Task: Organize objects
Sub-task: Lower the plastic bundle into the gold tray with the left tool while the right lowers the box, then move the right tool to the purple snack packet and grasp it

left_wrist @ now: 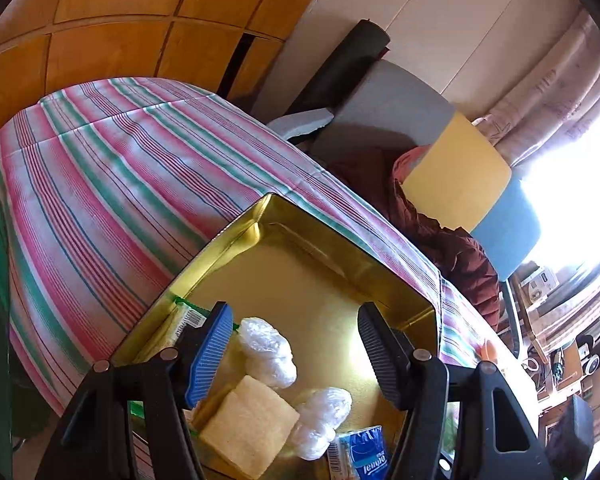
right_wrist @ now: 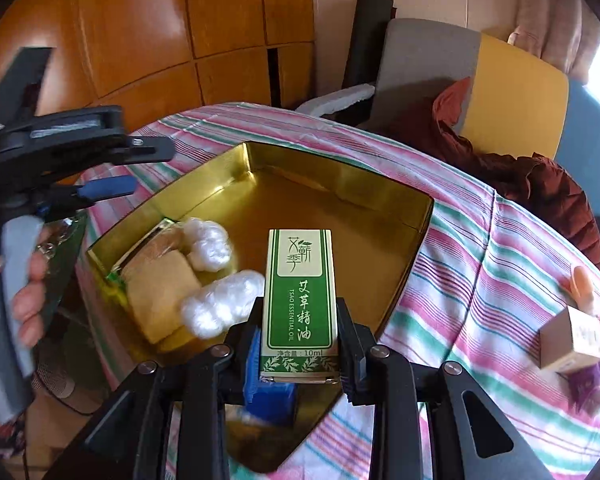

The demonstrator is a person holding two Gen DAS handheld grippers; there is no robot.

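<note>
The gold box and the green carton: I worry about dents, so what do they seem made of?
The gold box looks like thin metal with a glossy finish: its walls mirror light and the items inside. The green carton looks like printed card: flat panels, sharp folds, an end flap.

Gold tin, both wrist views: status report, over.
Left gripper open, empty, above gold tin. Right gripper shut on green essential-oil box, over the tin. Drop spot beyond the white bundles looks free.
</note>
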